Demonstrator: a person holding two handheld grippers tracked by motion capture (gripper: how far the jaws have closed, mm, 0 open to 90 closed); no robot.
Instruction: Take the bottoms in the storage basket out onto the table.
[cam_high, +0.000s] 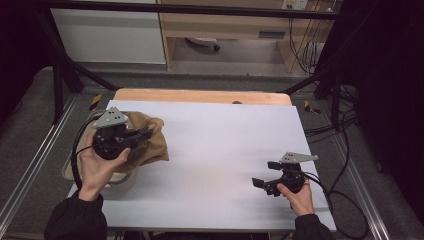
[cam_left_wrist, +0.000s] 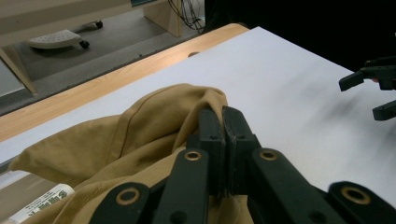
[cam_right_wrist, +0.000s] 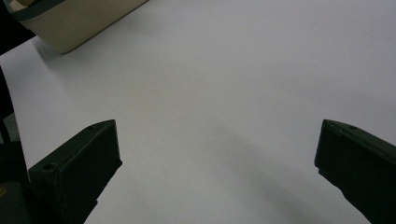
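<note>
A crumpled tan cloth (cam_high: 152, 150) lies at the table's left side, draped over the far part of a beige tub (cam_high: 70, 172). My left gripper (cam_high: 147, 134) reaches into it from the left, a hand around its body. In the left gripper view its jaws (cam_left_wrist: 223, 119) stand pressed together, with a fold of the tan cloth (cam_left_wrist: 140, 126) pinched at their tips. My right gripper (cam_high: 265, 173) is held low over the white table near the front right. Its jaws (cam_right_wrist: 217, 144) stand wide apart with bare table between them.
The white table top (cam_high: 220, 145) stretches between the two grippers, with a wooden edge (cam_high: 200, 96) at the far side. The beige tub (cam_right_wrist: 70, 28) sits at the left front corner, and a white labelled item (cam_left_wrist: 42, 203) lies in it. Black frame bars and cables surround the table.
</note>
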